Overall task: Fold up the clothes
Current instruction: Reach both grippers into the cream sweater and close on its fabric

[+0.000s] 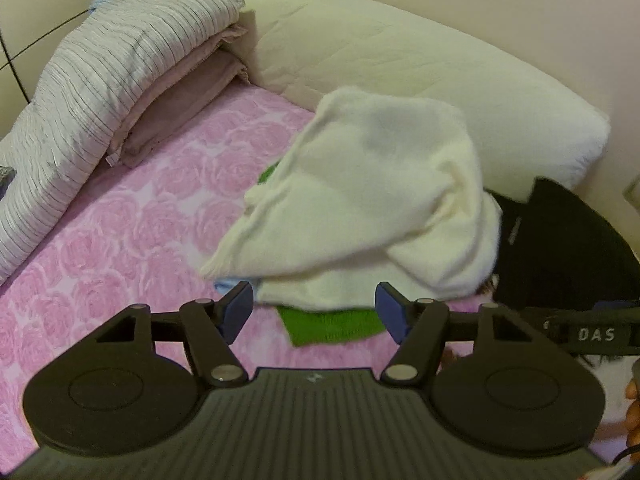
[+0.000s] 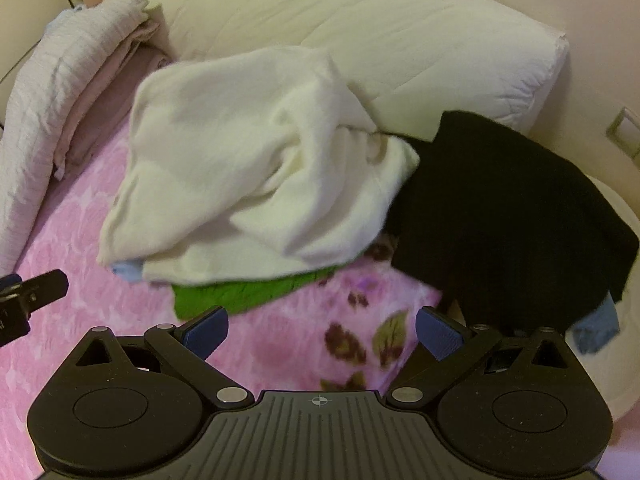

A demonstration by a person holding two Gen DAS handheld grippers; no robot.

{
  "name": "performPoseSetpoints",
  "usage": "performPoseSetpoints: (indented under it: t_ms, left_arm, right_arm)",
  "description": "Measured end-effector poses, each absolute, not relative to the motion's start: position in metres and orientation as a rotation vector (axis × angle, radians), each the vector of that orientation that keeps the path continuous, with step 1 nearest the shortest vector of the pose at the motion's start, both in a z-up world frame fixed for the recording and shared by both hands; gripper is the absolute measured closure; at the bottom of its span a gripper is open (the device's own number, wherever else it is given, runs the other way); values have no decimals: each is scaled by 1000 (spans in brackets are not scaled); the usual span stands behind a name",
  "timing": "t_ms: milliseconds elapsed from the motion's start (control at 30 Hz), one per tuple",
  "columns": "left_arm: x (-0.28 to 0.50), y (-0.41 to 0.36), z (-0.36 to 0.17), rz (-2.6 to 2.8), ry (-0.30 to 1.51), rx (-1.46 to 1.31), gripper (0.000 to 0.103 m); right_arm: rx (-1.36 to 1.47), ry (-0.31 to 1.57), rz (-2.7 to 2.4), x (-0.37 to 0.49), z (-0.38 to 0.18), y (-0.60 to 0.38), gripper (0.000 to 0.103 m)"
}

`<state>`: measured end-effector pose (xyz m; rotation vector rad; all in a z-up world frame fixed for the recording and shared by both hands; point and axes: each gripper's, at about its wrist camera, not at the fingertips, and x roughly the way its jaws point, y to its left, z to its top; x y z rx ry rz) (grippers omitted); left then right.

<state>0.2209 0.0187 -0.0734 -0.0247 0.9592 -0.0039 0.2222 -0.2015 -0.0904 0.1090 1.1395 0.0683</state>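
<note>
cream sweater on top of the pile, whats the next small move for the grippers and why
Probably lower both onto the near hem of the cream sweater and pinch it. The left gripper and right gripper both stand open and empty just short of the pile, and the sweater lies crumpled on top of the green garment, so it comes off first.

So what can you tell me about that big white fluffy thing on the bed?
The white garment looks like soft, fuzzy cream fleece, maybe a sweater. It lies crumpled and unfolded in a heap on the pink bedspread, with folds bunched near its middle. It rests on top of a green cloth and a bit of light blue cloth, and its right edge meets a black garment. Neither claw touches it.
</note>
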Motion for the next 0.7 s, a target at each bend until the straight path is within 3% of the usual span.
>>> performPoseSetpoints:
  t_ms: [267,700]
  left_arm:
    - [272,7,-90,-34,973,-28,44]
    - [353,3,-105,-99,959,13,44]
  right_arm:
    - [378,813,95,253,-89,-243,0]
    - [311,998,140,329,-138,-244,2]
